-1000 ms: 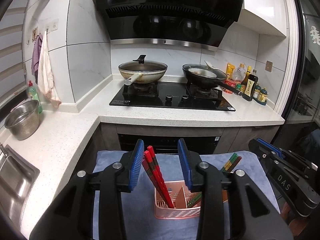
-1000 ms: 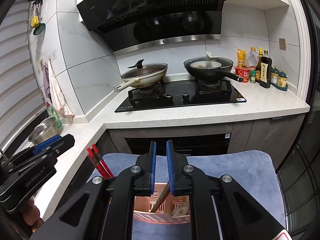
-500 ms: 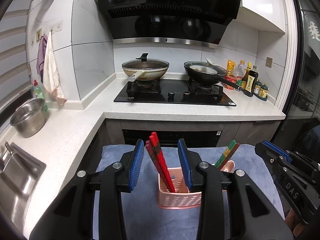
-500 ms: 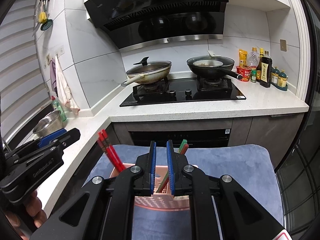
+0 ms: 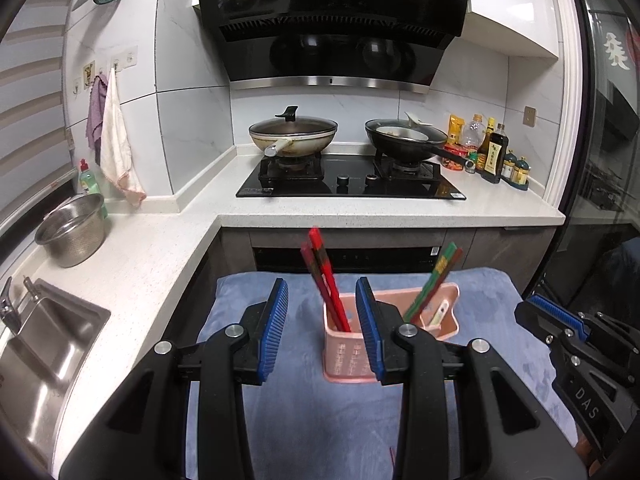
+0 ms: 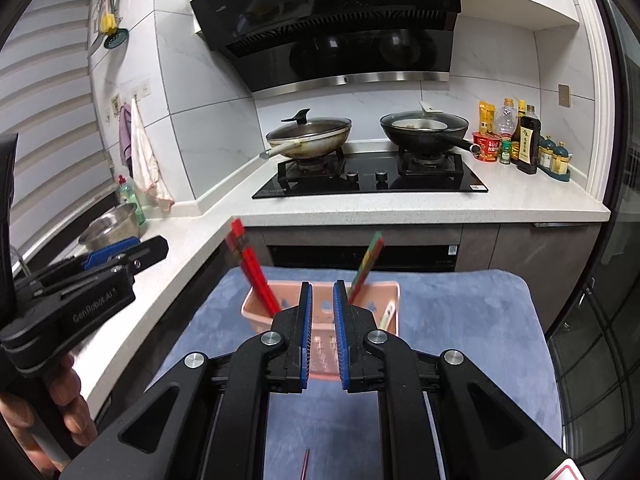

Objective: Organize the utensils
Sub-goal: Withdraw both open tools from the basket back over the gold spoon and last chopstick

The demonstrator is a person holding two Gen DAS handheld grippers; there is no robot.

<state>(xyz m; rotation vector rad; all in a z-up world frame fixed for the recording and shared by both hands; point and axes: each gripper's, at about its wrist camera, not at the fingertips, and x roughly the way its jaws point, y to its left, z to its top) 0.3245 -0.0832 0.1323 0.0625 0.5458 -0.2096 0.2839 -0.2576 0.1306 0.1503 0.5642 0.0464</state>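
A pink utensil caddy [image 5: 352, 354] stands on a blue-grey cloth [image 5: 320, 420]; it also shows in the right wrist view [image 6: 386, 300]. Red chopsticks [image 5: 326, 280] lean in its left compartment. Green and brown chopsticks [image 5: 434, 280] lean in its right part, beside a white spoon [image 5: 439, 314]. My left gripper [image 5: 322, 328] is open and empty, held back from the caddy. My right gripper [image 6: 320, 334] has its jaws close together with a narrow gap, nothing between them. A thin red stick [image 6: 306, 462] lies on the cloth under it.
The cloth lies on a surface in front of an L-shaped white counter [image 5: 360, 212]. On it are a hob with two pans [image 5: 294, 136], bottles [image 5: 494, 156] at the right, a steel colander [image 5: 72, 228] and a sink [image 5: 44, 344] at the left.
Both grippers have drawn back and up from the caddy, so it now sits farther ahead. The chopsticks stay in the caddy. Jaw openings look unchanged.
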